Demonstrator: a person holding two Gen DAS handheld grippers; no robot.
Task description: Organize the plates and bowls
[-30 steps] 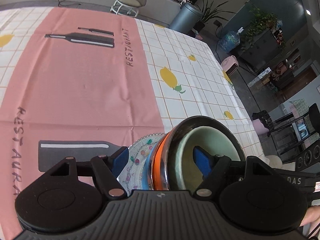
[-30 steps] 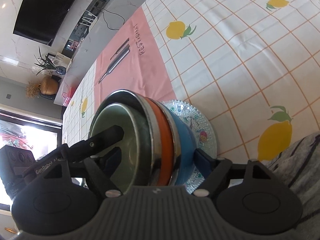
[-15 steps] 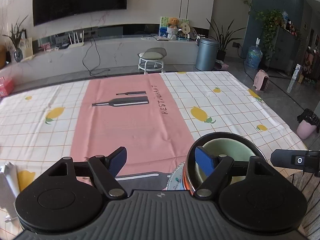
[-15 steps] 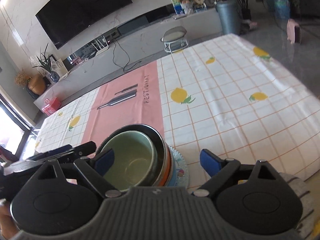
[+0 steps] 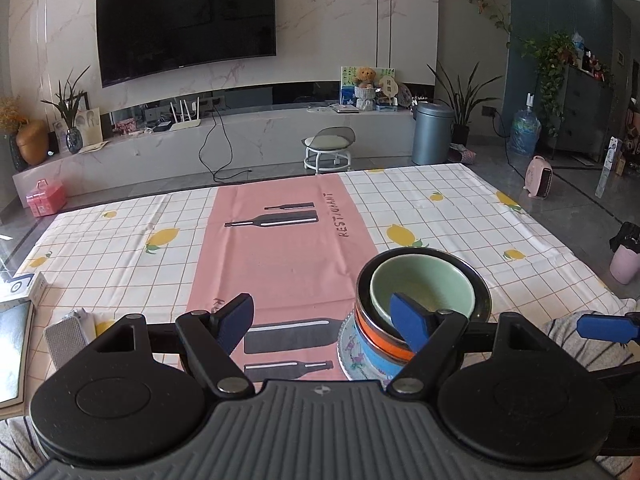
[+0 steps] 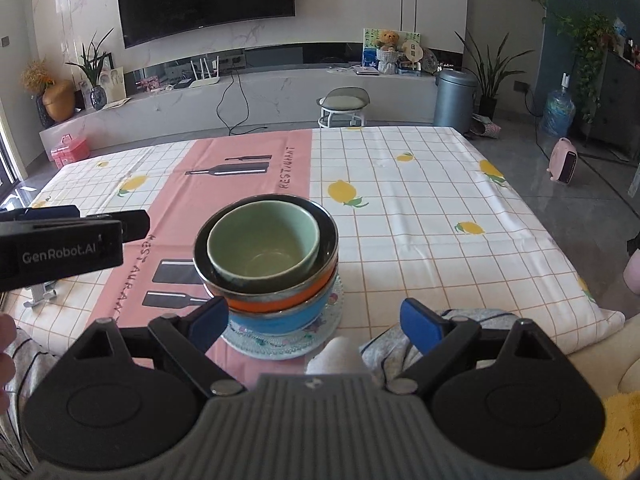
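Note:
A stack stands on the table near its front edge: a clear patterned plate (image 6: 320,334) at the bottom, a blue bowl (image 6: 276,320), an orange bowl with a metal rim (image 6: 276,300), and a green bowl (image 6: 262,248) nested on top. The stack also shows in the left wrist view (image 5: 424,292). My right gripper (image 6: 314,320) is open and empty, just in front of the stack. My left gripper (image 5: 326,318) is open and empty, to the left of the stack; its right fingertip overlaps the bowls in view.
The table has a checked lemon tablecloth (image 6: 420,216) with a pink centre strip (image 5: 280,248). A white box (image 5: 22,286) and a small grey device (image 5: 66,340) lie at the left edge. Striped fabric (image 6: 460,320) lies at the front edge.
Both grippers have pulled back and levelled out from around the stack. The views swung up from the tabletop to the room. The stack stays put.

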